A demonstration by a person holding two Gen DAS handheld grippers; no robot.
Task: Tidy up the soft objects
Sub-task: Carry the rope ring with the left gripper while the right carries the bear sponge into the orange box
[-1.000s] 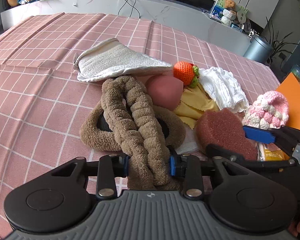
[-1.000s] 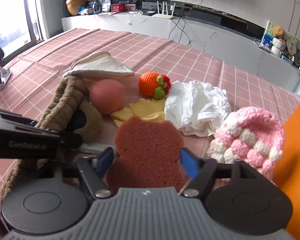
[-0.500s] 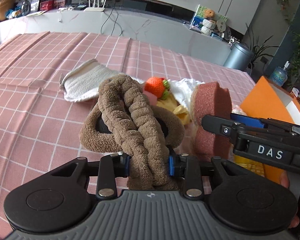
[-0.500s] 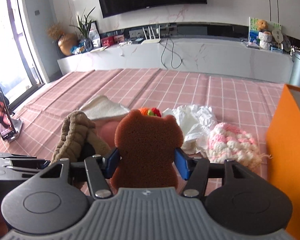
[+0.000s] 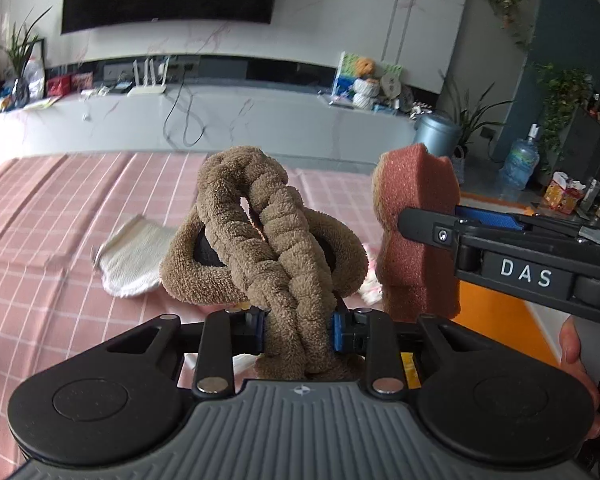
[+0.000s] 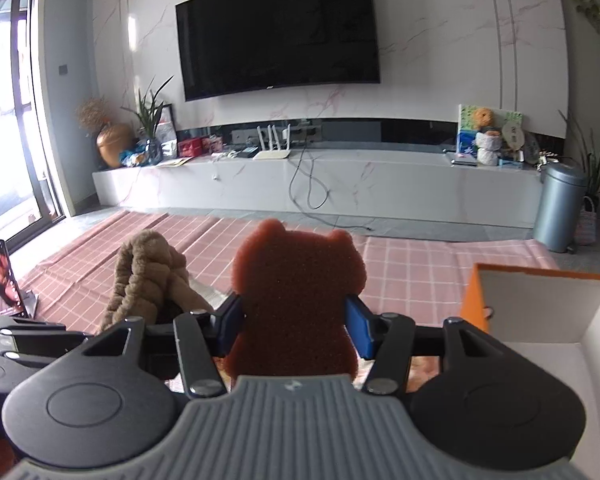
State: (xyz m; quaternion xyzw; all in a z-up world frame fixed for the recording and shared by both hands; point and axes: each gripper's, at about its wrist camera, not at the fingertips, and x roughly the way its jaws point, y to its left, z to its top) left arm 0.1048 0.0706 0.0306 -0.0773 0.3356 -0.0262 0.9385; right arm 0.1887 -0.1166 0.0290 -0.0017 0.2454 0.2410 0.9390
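While both items hang clear of the pink checked tabletop (image 5: 52, 240), the left gripper (image 5: 298, 330) has a brown plush earmuff (image 5: 268, 248) between its blue pads; its jaws are closing, already narrow, and press into the twisted band near its lower end, so that the two padded cups and the loop of the band stand up and away from the gripper. The right gripper (image 6: 294, 322) has a reddish-brown bear-shaped sponge (image 6: 296, 300) across the waist; its jaws stand roughly half apart and are closing as well, with the pads against the foam on both sides and the bear's ears uppermost. An orange box (image 6: 540, 320) with a white inside stands open just to the right of the right gripper and slightly ahead of it; in the left wrist view its orange side shows beyond and below the sponge. Judged from this layout, the right hand is the nearer to the box and its sponge would go in first, while the earmuff must cross past the right gripper to reach the same opening. A white knitted cloth (image 5: 132, 260) lies on the tabletop beyond the earmuff.
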